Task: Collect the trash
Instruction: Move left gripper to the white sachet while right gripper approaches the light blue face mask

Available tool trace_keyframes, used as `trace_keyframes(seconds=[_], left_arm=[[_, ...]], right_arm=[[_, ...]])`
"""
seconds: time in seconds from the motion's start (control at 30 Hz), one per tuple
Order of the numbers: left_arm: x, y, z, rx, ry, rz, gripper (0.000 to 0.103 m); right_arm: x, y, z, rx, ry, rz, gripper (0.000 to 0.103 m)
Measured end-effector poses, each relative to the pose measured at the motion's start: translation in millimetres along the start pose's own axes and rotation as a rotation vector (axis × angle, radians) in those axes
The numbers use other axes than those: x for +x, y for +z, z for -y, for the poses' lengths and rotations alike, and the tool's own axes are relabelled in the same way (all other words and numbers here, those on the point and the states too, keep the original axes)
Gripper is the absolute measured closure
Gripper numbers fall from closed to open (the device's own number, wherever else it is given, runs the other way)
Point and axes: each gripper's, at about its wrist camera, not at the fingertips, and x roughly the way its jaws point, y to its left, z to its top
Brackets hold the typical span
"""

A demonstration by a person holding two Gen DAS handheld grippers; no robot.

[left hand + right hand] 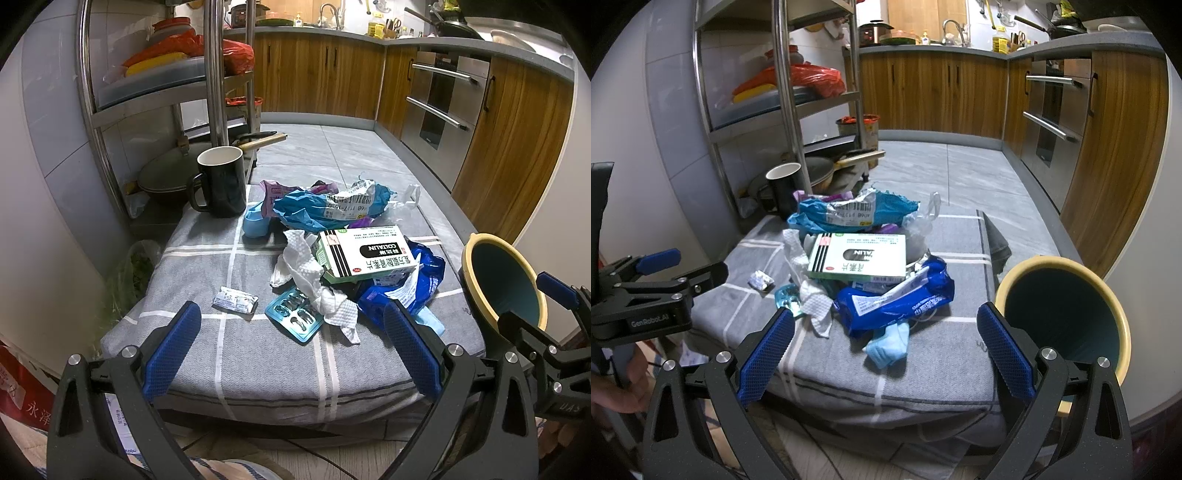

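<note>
A pile of trash lies on a grey checked cushion [236, 354]: a green-and-white medicine box [365, 253], crumpled white tissue [306, 273], a teal blister pack [295, 314], a small foil packet [234, 301], a dark blue wrapper [410, 288] and a light blue mailer bag [325, 206]. A bin with a yellow rim [502, 284] stands at the cushion's right. My left gripper [291, 350] is open and empty, before the pile. My right gripper [886, 354] is open and empty, near the box [860, 258], the dark blue wrapper [897, 299] and the bin [1067, 317].
A black mug [221, 181] stands at the cushion's far left corner. A steel rack [214, 74] with pans stands behind it. Wooden cabinets [509, 140] and an oven line the right. A tiled floor lies beyond.
</note>
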Motion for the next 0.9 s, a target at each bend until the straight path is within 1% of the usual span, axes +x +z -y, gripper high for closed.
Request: trace_keyframes(seconds=[0.47, 0.53, 0.63, 0.67, 0.77, 0.83, 0.87, 0.9], left_arm=[[8, -5, -6, -0.004, 0.009, -0.025, 0.006], [14, -8, -11, -0.017, 0.024, -0.051, 0.006], [23, -11, -24, -0.075, 0.027, -0.093, 0.006], [27, -13, -30, -0.101, 0.034, -0.113, 0.006], [34, -16, -41, -0.138, 0.064, -0.153, 0.007], [38, -16, -46, -0.163, 0.060, -0.174, 0.011], [42, -16, -51, -0.174, 0.054, -0.200, 0.013], [46, -16, -53, -0.176, 0.061, -0.219, 0.018]], right_arm=[[1, -1, 0, 0.001, 0.000, -0.002, 0.005], [2, -1, 2, 0.004, 0.000, -0.006, 0.005], [6, -2, 7, 0.014, 0.004, -0.018, 0.005], [6, -2, 8, 0.017, 0.007, -0.022, 0.005], [9, -3, 10, 0.029, 0.012, -0.038, 0.005], [11, -4, 12, 0.040, 0.017, -0.051, 0.005], [11, -5, 13, 0.047, 0.021, -0.057, 0.005], [12, -5, 13, 0.054, 0.026, -0.063, 0.005]])
